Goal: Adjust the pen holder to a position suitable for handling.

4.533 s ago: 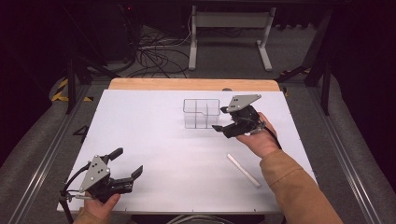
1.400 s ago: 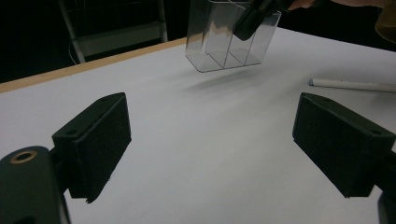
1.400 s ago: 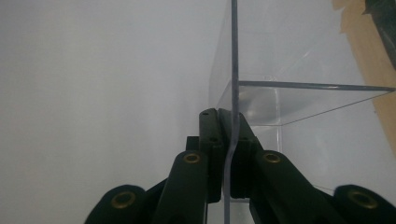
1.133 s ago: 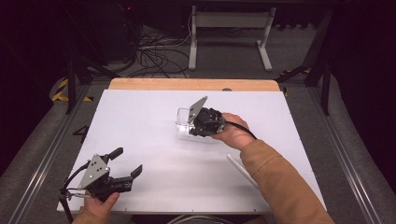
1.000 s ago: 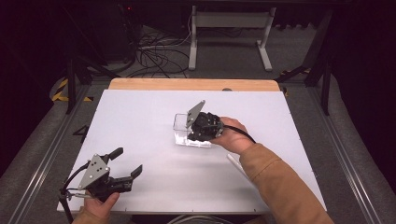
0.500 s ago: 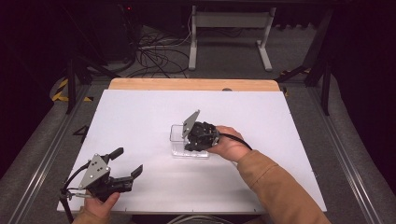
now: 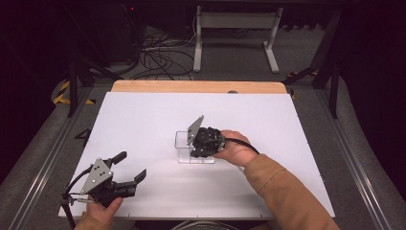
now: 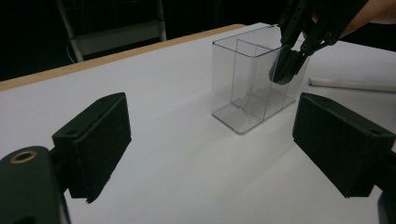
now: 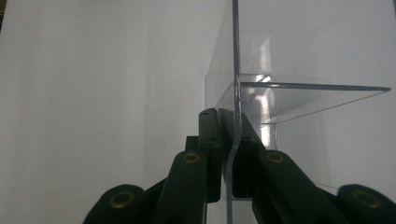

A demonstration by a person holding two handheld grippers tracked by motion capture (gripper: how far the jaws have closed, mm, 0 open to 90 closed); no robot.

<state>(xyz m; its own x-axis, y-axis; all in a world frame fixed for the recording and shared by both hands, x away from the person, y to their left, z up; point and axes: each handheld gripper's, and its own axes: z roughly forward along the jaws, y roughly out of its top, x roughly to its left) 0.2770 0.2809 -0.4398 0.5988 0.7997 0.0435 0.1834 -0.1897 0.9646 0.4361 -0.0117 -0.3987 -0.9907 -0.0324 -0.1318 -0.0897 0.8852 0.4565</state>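
clear organizer (image 7: 184, 148) mid-table, open white table (image 7: 143, 120) around

Box (image 7: 184, 146): clear, colourless. Grippers (image 7: 195, 152) (image 7: 131, 166): black jaws, grey plates. Table (image 7: 143, 120): white top, tan far edge. Sleeve (image 7: 282, 191): brown. Pen (image 8: 350, 84) beyond the box: white.

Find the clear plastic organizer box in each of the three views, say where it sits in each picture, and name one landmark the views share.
High view: clear organizer box just below centre, on the white table top.
Left gripper view: upper right of centre, standing upright.
Right gripper view: its wall runs up the middle from the bottom edge.
Shared landmark: the right gripper, shut on the box's wall.
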